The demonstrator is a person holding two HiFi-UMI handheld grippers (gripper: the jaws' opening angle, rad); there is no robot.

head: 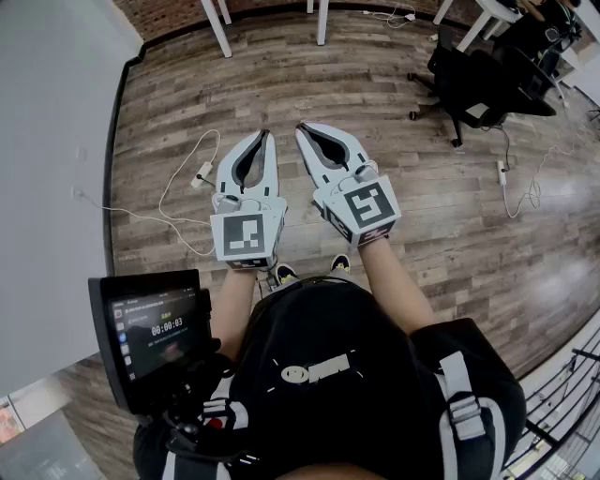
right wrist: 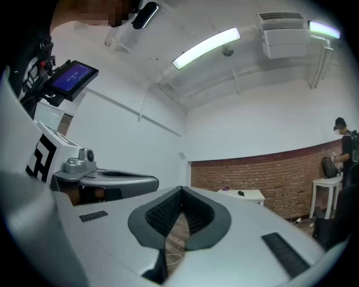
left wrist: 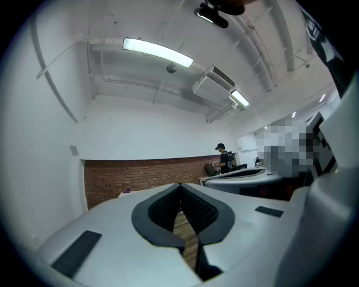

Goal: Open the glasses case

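Note:
No glasses case shows in any view. In the head view my left gripper (head: 267,134) and my right gripper (head: 300,128) are held side by side in front of the person's chest, level above the wooden floor (head: 375,94). Both are shut, tips touching, with nothing between the jaws. The left gripper view looks along my left gripper (left wrist: 180,185) at a white wall and a brick wall band (left wrist: 140,176). In the right gripper view my right gripper (right wrist: 181,189) has the left one beside it on the left.
A white cable and plug (head: 202,173) lie on the floor to the left. A black office chair (head: 487,84) stands at the upper right, white table legs (head: 220,28) at the top. A phone screen (head: 155,333) is mounted at the person's chest. A person (left wrist: 224,160) stands far off by a desk.

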